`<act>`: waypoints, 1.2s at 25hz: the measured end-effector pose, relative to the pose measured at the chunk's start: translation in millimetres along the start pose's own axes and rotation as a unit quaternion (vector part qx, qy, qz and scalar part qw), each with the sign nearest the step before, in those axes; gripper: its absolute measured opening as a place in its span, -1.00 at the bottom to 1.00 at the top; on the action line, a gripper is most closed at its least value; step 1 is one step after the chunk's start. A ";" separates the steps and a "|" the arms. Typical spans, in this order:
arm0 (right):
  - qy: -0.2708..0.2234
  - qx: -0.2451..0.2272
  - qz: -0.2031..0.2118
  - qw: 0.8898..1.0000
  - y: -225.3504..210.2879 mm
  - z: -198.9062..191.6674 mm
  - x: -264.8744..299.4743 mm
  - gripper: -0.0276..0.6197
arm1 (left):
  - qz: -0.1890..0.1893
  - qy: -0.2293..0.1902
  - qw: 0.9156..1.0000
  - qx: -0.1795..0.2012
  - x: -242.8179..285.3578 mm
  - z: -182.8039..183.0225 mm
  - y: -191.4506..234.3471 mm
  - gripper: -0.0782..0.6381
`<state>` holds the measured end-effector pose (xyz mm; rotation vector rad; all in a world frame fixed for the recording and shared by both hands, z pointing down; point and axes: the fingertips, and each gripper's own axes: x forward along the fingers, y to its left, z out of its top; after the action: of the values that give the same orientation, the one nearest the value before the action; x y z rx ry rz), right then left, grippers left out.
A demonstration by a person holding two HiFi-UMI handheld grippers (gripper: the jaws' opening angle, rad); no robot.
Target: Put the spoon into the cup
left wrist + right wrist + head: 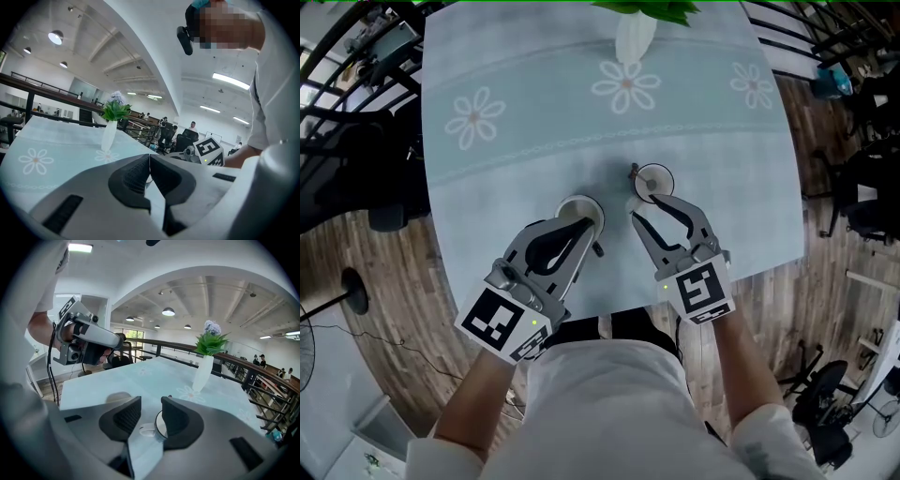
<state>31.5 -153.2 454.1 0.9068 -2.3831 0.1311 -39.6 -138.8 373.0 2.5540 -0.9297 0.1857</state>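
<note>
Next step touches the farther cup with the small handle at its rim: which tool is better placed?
Right, probably. The right tool is open, pointing straight at the farther cup, which shows between its jaws in the right gripper view. The left tool is shut and sits over the nearer cup.

Both units same build: left gripper (pixel 584 221) and right gripper (pixel 654 206) have light grey wedge-shaped shells with black ribbed pads (pixel 123 417) inside. Each carries a white cube (pixel 701 292) with black square markers and a small green LED (pixel 664 288). Black cable (pixel 50 364) on the left unit. Operator wears a white short-sleeved shirt (pixel 609 394).
</note>
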 end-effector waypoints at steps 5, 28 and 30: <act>-0.013 0.026 -0.012 1.000 -3.2 9.5 -15.3 -0.45 | -0.002 -0.005 1.000 0.011 -5.0 11.2 -9.1 -0.73; -0.095 0.098 -0.013 0.991 0.9 67.7 -86.7 -0.67 | -0.013 -0.028 0.998 0.054 -26.0 55.0 -43.8 -0.73; -0.098 0.102 -0.010 0.990 2.6 69.3 -90.0 -0.70 | -0.014 -0.028 0.998 0.056 -28.2 55.7 -47.1 -0.73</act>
<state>50.3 -118.8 347.4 1.0822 -2.5766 0.2948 -32.1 -113.4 299.5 2.6858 -0.9288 0.1617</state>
